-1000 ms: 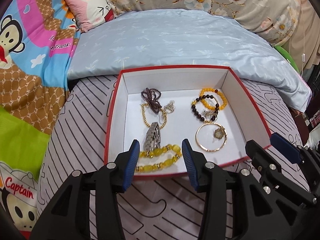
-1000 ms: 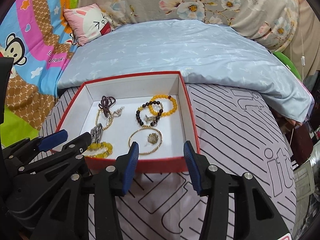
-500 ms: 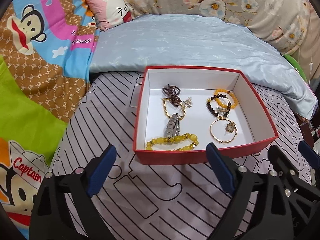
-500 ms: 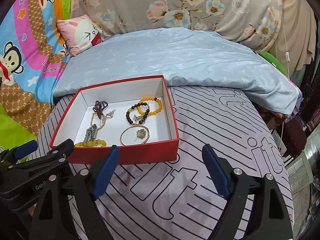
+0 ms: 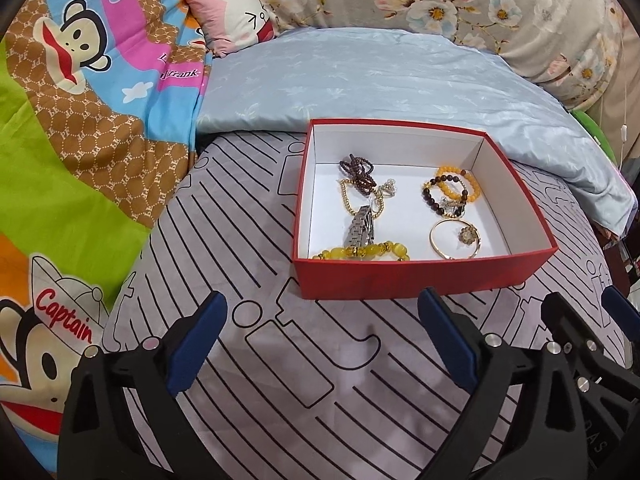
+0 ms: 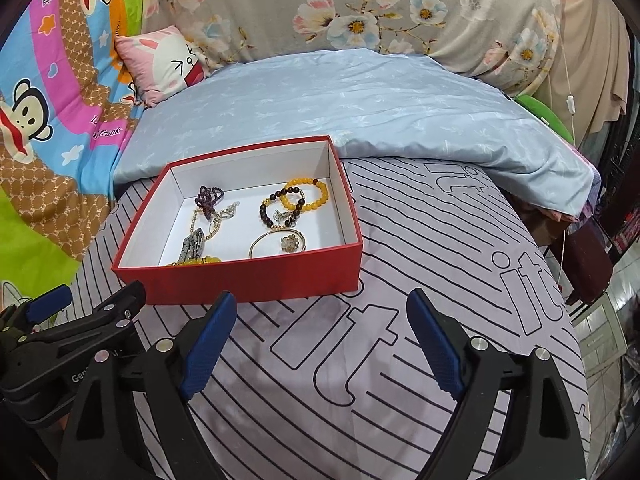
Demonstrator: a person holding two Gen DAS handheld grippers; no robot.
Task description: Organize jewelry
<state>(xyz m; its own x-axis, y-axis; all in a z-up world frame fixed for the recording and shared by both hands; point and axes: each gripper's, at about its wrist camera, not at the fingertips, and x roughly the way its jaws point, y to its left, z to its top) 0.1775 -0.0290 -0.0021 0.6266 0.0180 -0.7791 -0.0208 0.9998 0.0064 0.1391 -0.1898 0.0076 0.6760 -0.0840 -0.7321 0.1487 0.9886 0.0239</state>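
Note:
A red box (image 5: 420, 276) with a white inside stands on the striped bedsheet and also shows in the right wrist view (image 6: 256, 280). It holds several pieces: a yellow bead bracelet (image 5: 360, 254), a silver watch band (image 5: 360, 230), a gold bangle (image 5: 456, 238), dark bead bracelets (image 5: 436, 196) and an orange bead bracelet (image 6: 308, 196). My left gripper (image 5: 324, 344) is open and empty, well back from the box's near wall. My right gripper (image 6: 320, 344) is open and empty, in front of the box's near right corner.
A light blue quilt (image 5: 380, 76) lies behind the box. A pink rabbit pillow (image 5: 232, 16) and a cartoon monkey blanket (image 5: 80, 100) are at the left. The bed's edge drops off at the right (image 6: 580, 280).
Both grippers have opened wide and pulled back from the box. The left one was over the yellow bead bracelet at the box's near wall and now sits back from it.

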